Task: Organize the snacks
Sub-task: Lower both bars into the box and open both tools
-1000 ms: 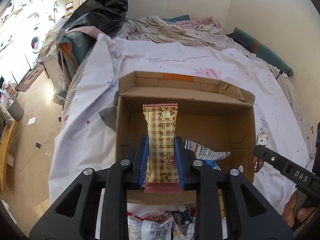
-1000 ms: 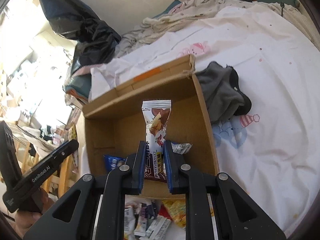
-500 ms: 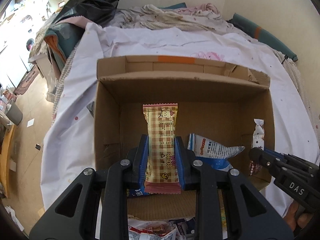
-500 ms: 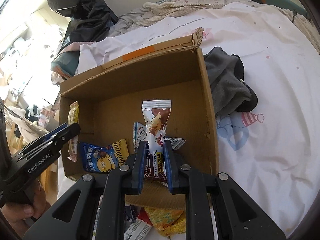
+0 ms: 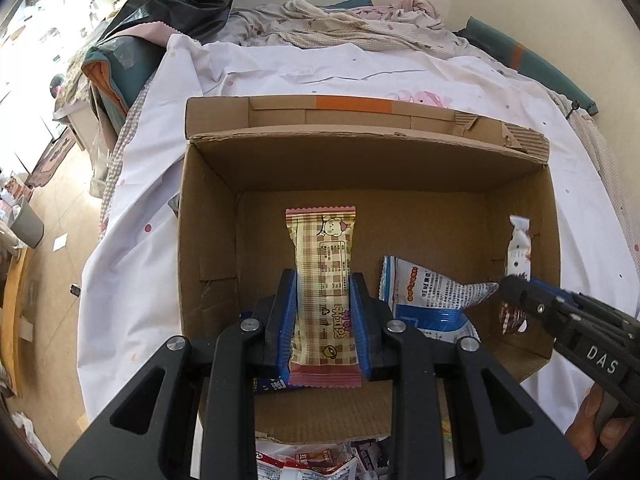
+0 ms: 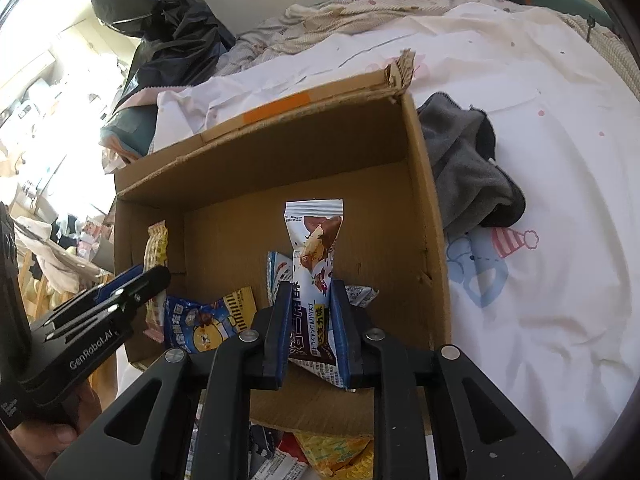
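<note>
Sunlit bedroom, with a white printed sheet (image 5: 400,80) spread over the bed and an open cardboard box (image 5: 516,184) resting on it. 2 hand-held grippers hang over the box, each clamped on 1 snack. The left gripper (image 5: 323,316) pinches a pink-and-tan checked wafer packet (image 5: 322,276) upright between its blue pads, above the box's left half. The right gripper (image 6: 307,320) grips a white-and-brown chocolate snack packet (image 6: 314,264), also upright, above the right half. On the box floor already lie a blue-and-white pouch (image 5: 424,300) and a blue-and-yellow cartoon pouch (image 6: 208,320). More loose snacks (image 6: 336,452) wait in front of the near wall; a grey garment (image 6: 464,168) sits just beside the right wall.

Likely trouble: both packets stand tall in the jaws, so a release from this height could let them topple onto the pouches or lean against a wall instead of lying flat. The 2 tools also work near each other inside 1 box and could clash.

Legible writing: "DAS" on the right tool's body, "GenRobot.AI" on the left's. Packet lettering is Asian script, too small to read reliably.
</note>
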Tool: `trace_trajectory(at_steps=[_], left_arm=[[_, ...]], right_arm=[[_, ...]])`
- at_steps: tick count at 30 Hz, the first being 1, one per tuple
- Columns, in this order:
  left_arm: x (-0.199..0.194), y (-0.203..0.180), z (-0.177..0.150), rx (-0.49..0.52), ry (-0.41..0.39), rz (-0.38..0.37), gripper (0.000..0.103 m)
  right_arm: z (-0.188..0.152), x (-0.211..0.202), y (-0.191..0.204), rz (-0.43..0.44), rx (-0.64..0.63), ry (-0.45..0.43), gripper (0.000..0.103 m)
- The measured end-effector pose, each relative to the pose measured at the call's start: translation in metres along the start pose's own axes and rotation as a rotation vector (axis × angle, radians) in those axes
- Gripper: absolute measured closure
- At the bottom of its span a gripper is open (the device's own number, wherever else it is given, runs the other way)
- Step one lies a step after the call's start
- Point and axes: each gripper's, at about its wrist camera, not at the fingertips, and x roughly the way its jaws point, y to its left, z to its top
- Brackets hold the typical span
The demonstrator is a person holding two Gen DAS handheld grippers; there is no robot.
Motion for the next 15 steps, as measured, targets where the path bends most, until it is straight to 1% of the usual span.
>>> trace_trajectory(at_steps=[4,6,8,9,10,11,12,13,14,15], left_arm=[[-0.002,0.000,0.000,-0.002,0.001,-0.010,0.079],[-0.004,0.000,0.000,0.002,-0.003,-0.015,0.070],[-0.007,0.000,-0.001,0.007,-0.010,-0.013,0.050],[-0.009,0.000,-0.001,0.012,-0.019,-0.004,0.045],[-0.011,-0.001,-0.002,0.019,-0.026,0.020,0.040],[-0.013,-0.001,-0.002,0.022,-0.032,0.031,0.037],[-0.014,0.000,-0.002,0.022,-0.036,0.030,0.036],[-0.015,0.000,-0.002,0.021,-0.037,0.029,0.033],[-0.016,0.002,-0.002,0.014,-0.036,0.027,0.030],[-0.017,0.003,-0.002,0.008,-0.037,0.023,0.029]], right_arm=[[0.003,-0.005,0.001,0.007,0.008,-0.024,0.081],[0.004,-0.006,0.000,0.008,0.018,-0.023,0.081],[0.004,-0.007,0.000,0.011,0.028,-0.022,0.080],[0.005,-0.007,0.000,0.013,0.033,-0.025,0.078],[0.005,-0.008,0.000,0.013,0.034,-0.027,0.072],[0.006,-0.009,0.000,0.015,0.034,-0.031,0.061],[0.006,-0.011,0.000,0.023,0.037,-0.042,0.054],[0.006,-0.014,0.000,0.029,0.042,-0.060,0.039],[0.005,-0.017,0.000,0.031,0.044,-0.075,0.031],[0.006,-0.019,0.001,0.031,0.045,-0.089,0.029]])
